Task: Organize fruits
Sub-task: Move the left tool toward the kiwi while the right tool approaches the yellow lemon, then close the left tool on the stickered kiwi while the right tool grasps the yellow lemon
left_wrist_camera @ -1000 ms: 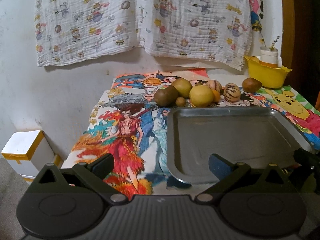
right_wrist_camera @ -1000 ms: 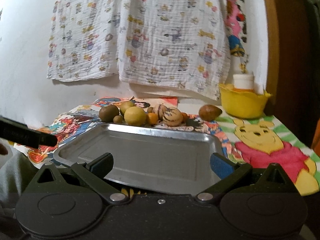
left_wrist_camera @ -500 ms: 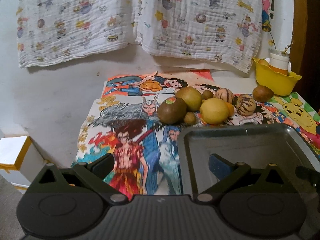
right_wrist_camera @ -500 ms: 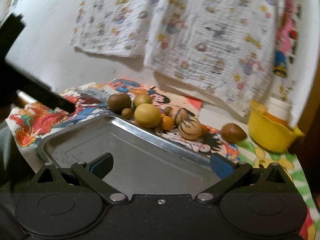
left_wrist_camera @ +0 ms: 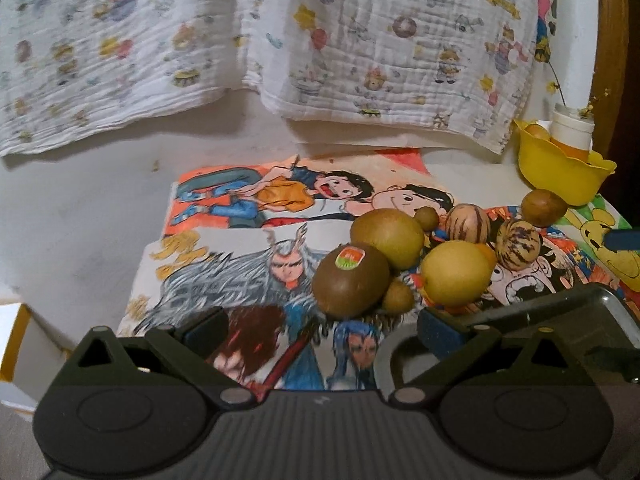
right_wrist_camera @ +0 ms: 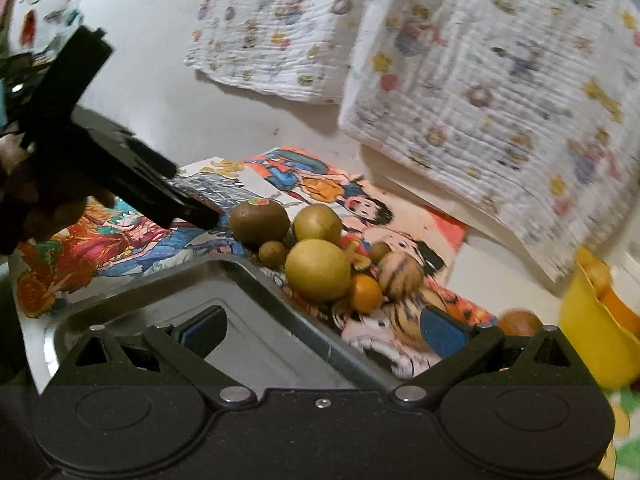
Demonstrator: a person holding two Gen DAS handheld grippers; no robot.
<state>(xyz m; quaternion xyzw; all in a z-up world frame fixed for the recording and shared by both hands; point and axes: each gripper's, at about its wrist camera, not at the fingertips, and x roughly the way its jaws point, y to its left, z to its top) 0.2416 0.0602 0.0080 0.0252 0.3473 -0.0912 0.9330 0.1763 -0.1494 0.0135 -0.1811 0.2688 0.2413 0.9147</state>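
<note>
Both my tongs are spread wide with nothing between them: my left tongs (left_wrist_camera: 320, 330) hang just short of the kiwi (left_wrist_camera: 351, 280) with the sticker, and my right tongs (right_wrist_camera: 320, 330) sit over the near part of the metal tray (right_wrist_camera: 256, 344), which looks bare. The fruits all lie bunched on the cartoon-printed cloth (left_wrist_camera: 240, 240) covering the tabletop, just beyond the tray's far rim: the kiwi, a greenish round fruit (left_wrist_camera: 387, 238) behind it, a yellow lemon-like fruit (left_wrist_camera: 456, 273), a small brown one (left_wrist_camera: 397, 298) wedged between kiwi and lemon, two striped fruits (left_wrist_camera: 518, 245), and a brown one (left_wrist_camera: 543, 207) apart near the yellow bowl (left_wrist_camera: 560, 178). My worry is the crowding. If I close on the kiwi, the right-hand finger must slip into the gap where the small brown fruit touches it, and I could shove that one, or set the round neighbours rolling. Everything here is round and likely smooth, so an off-centre pinch could squirt the kiwi out sideways. The cloth may also drag and wrinkle if a fingertip scrapes it. With both tongs converging on one cluster, I also risk knocking them together.
</note>
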